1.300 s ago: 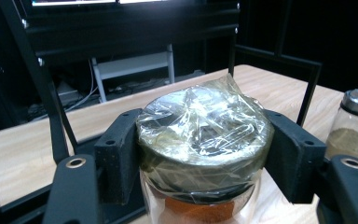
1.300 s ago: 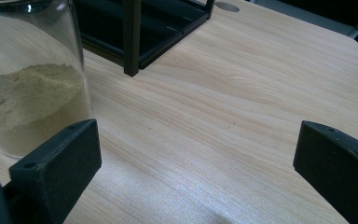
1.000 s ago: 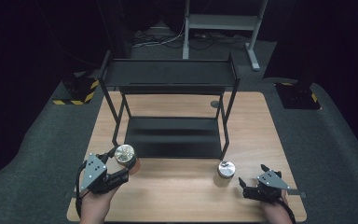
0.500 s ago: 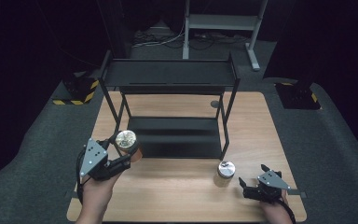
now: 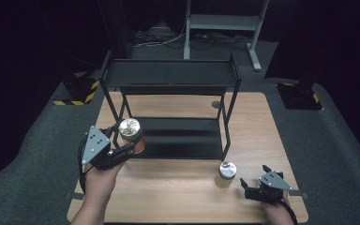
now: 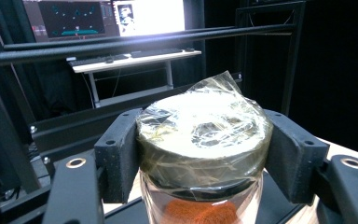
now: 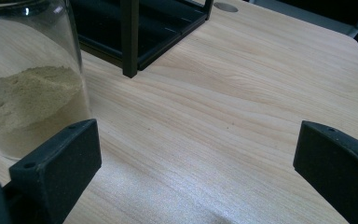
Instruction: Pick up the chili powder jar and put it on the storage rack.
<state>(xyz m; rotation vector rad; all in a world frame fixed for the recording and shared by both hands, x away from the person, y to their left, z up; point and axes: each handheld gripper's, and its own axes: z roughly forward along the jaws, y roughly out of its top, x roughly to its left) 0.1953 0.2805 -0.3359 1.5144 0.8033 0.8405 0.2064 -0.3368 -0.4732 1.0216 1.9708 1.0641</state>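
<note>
Work looks about half begun: your left gripper [image 5: 127,149] is clamped on the lid of the jar with orange powder [image 5: 131,133], lifted off the surface [image 5: 178,197] at the rack's [image 5: 168,75] front left corner, not yet shelved. The second jar [image 5: 226,173] stands just left of your right gripper [image 5: 247,186], which rests low with jaws apart.
</note>
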